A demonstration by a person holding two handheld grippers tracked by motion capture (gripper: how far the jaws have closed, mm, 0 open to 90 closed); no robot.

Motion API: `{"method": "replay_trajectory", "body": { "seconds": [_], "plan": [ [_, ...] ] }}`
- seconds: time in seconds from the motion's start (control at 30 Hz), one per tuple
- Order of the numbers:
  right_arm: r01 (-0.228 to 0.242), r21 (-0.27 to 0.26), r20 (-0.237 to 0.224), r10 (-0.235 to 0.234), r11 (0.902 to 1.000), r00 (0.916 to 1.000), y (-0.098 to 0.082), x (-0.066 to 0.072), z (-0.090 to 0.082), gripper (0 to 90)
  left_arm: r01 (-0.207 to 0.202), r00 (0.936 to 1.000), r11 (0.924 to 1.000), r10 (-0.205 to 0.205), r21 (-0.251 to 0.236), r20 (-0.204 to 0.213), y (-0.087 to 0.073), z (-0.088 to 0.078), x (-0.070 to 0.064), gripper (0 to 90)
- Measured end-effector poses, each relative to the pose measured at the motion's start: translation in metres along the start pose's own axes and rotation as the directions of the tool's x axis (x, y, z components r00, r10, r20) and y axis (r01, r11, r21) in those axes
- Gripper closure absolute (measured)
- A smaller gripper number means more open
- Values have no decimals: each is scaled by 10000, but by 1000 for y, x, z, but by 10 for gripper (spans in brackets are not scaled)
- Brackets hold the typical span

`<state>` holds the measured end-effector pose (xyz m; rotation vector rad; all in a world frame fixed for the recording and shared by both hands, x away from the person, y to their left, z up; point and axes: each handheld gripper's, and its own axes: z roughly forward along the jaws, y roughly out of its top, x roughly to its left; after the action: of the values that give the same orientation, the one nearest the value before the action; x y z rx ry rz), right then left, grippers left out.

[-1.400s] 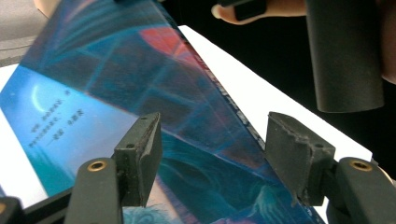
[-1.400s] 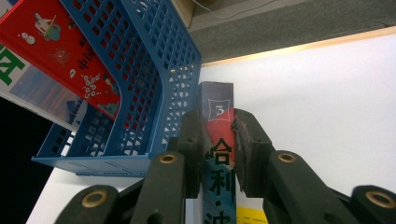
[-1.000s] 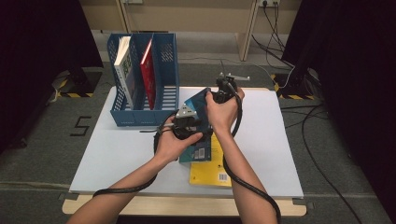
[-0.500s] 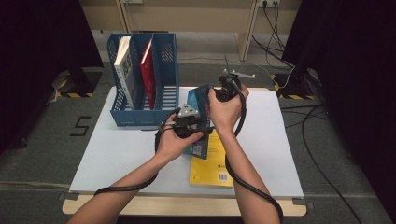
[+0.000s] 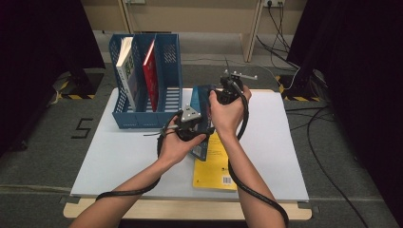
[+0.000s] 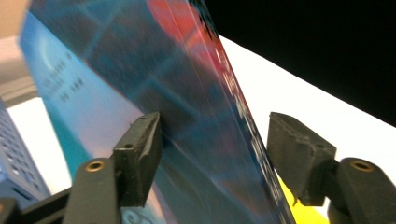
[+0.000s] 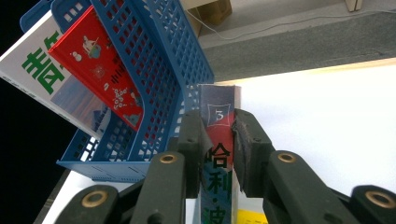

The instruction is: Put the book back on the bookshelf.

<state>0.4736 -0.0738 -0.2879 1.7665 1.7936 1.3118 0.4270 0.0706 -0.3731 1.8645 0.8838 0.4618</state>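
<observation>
Right gripper point(image 7: 218, 140) clamps the blue book's point(image 7: 219, 163) spine; left gripper point(image 6: 215, 154) stands open around it.

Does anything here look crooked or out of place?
Yes. The yellow book lies flat with a corner past the table edge. The white book and red book lean in the blue rack rather than standing straight. Nothing looks spilled or damaged.

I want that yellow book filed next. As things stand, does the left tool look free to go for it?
Probably not yet: the left tool straddles the upright dark blue book, which the right tool clamps by its spine, and that book stands over the yellow book.
</observation>
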Motion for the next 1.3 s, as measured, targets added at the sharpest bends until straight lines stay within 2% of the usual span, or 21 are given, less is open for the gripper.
{"method": "replay_trajectory", "body": {
  "seconds": [0.07, 0.17, 0.37, 0.57, 0.7, 0.8, 0.93, 1.07, 1.13, 1.17, 1.23, 1.27, 1.3],
  "plan": [
    [1, 3, 4, -1, 10000, 10000, 0, 3, 0, 751, 120, 9998, 9999, -122, -92, -166, 3, 1, 0, 321],
    [76, -39, 16, -76, 10000, 10000, -1, 7, 1, 750, -93, 9986, 9999, 88, -96, -516, 7, 3, 0, 314],
    [93, -18, -27, -93, 10000, 10000, -3, 10, 1, 748, -190, 9946, 9998, 190, 6, -1022, 12, 7, 0, 312],
    [90, 2, -98, -90, 10000, 9999, -4, 13, 1, 747, -334, 9910, 9985, 387, 435, -1281, 12, 13, 0, 301],
    [61, 28, -140, -61, 10000, 9999, -4, 13, 0, 746, -416, 9899, 9980, 477, 482, -1336, 11, 13, 0, 315],
    [10, 107, -201, -8, 9999, 9998, -5, 15, 0, 743, -429, 9886, 9981, 489, 451, -1421, 9, 11, 1, 361],
    [314, 326, -312, -304, 9990, 9991, -7, 21, -1, 735, -282, 9896, 9984, 348, 494, -1395, 4, 5, 4, 442],
    [743, 366, -457, -726, 9966, 9963, -13, 31, -2, 718, 80, 9917, 9988, -18, 474, -1288, -2, -5, 8, 520],
    [1013, 415, -582, -988, 9940, 9934, -17, 39, -3, 709, 256, 9921, 9987, -199, 439, -1238, -6, -10, 12, 601],
    [1096, 458, -684, -1063, 9929, 9920, -19, 42, -3, 783, 431, 9923, 9981, -376, 446, -1179, -10, -13, 16, 651],
    [1427, 465, -1253, -1359, 9887, 9828, -21, 52, -7, 800, 913, 9940, 9951, -888, 367, -635, -16, -15, 23, 698],
    [1573, 612, -1439, -1473, 9856, 9786, -22, 56, -7, 784, 934, 9951, 9952, -922, 310, -369, -19, -17, 25, 718],
    [1869, 794, -1695, -1715, 9792, 9705, -24, 61, -7, 755, 841, 9961, 9961, -833, 278, -295, -19, -20, 24, 735]
  ]
}}
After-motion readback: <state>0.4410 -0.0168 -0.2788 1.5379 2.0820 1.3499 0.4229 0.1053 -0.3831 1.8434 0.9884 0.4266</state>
